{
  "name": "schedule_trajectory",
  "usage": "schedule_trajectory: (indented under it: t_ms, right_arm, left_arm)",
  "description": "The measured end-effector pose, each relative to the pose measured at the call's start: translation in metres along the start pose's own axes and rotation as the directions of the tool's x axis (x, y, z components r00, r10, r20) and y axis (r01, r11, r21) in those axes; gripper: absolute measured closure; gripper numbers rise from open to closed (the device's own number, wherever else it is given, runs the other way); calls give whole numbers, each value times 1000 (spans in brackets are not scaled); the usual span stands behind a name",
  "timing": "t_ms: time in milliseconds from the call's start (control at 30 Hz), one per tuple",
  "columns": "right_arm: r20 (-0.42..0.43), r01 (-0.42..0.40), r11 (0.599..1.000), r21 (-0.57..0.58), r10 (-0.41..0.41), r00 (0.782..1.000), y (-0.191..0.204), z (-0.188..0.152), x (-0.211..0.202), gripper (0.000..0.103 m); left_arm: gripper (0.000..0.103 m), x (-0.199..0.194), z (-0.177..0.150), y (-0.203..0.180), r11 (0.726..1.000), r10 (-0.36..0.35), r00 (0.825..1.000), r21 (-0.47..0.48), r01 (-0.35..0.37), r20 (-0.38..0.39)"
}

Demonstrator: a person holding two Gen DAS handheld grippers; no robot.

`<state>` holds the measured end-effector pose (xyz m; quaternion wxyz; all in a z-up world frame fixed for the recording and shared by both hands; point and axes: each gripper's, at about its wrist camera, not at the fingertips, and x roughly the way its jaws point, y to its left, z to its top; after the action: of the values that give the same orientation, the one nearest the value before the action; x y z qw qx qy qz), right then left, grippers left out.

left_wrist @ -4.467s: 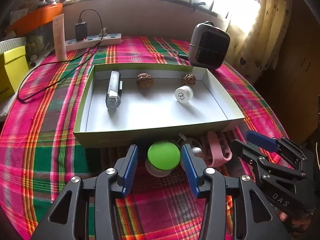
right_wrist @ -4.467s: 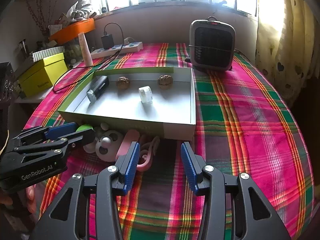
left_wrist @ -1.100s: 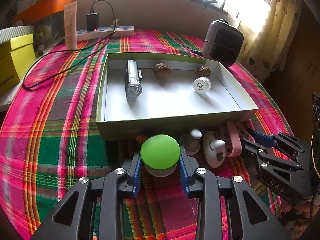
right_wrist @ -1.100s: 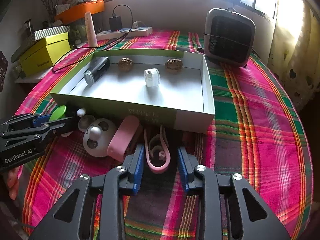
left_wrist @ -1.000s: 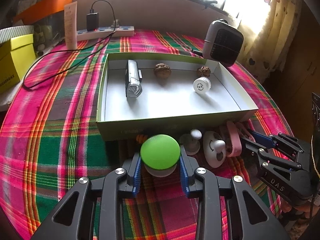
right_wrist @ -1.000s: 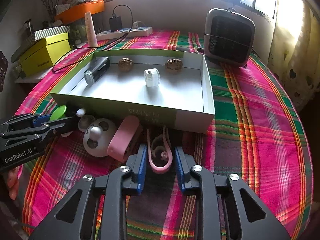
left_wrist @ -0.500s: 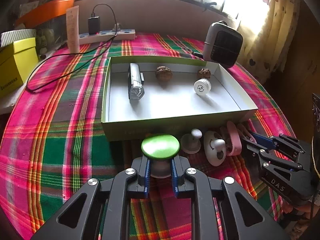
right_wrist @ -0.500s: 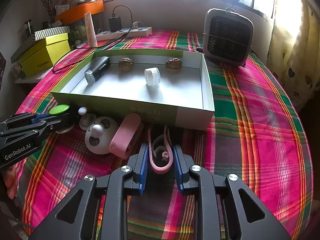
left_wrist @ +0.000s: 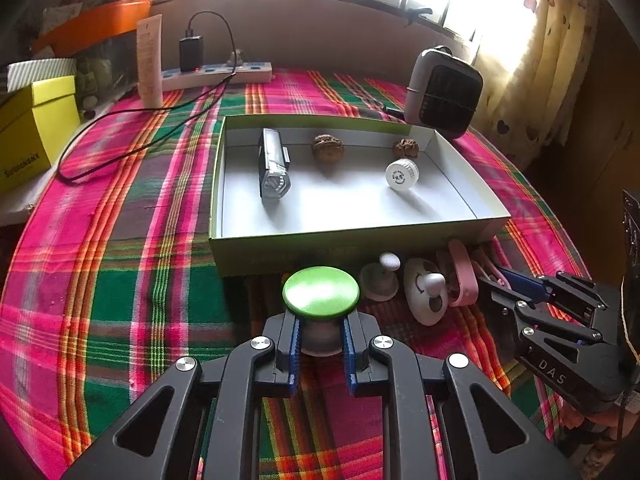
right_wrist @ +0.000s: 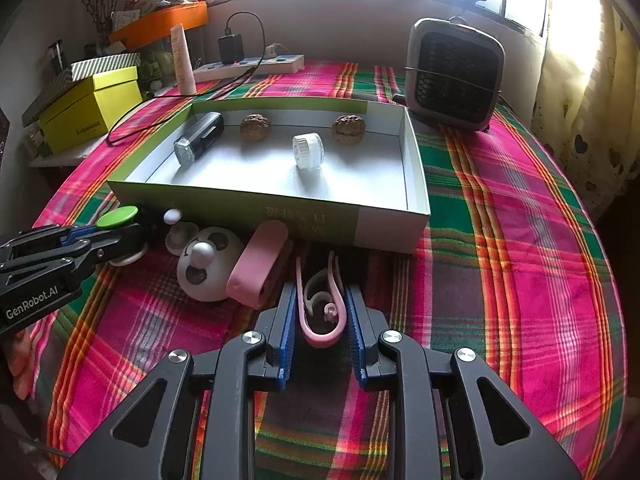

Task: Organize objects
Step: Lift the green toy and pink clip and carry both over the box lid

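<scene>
Green-capped knob [left_wrist: 321, 297] sits right between my left gripper [left_wrist: 320, 338] pads, clamped by its pale stem just short of the box [left_wrist: 490, 226] wall ahead. My right gripper [right_wrist: 321, 322] is pinched narrow on the pink clip [right_wrist: 320, 312], which lies just ahead of its pads, also short of the box. To do this well, I'd lift both straight up before going forward, so each load clears the near wall and the white panda toy [right_wrist: 208, 264] beside it. A second ago my left jaws stood wider around the cap; now they grip below it.
</scene>
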<state>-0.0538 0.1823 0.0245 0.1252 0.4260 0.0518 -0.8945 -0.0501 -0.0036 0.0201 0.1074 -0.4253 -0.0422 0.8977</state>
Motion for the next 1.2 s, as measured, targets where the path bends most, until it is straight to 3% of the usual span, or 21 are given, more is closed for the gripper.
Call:
schedule_trajectory:
  t_ms: [1200]
  right_arm:
    - [52, -25, 1000, -5, 26, 998, 15, -8, -28, 78]
  left_arm:
    - [88, -29, -16, -15, 998, 15, 999, 53, -18, 47]
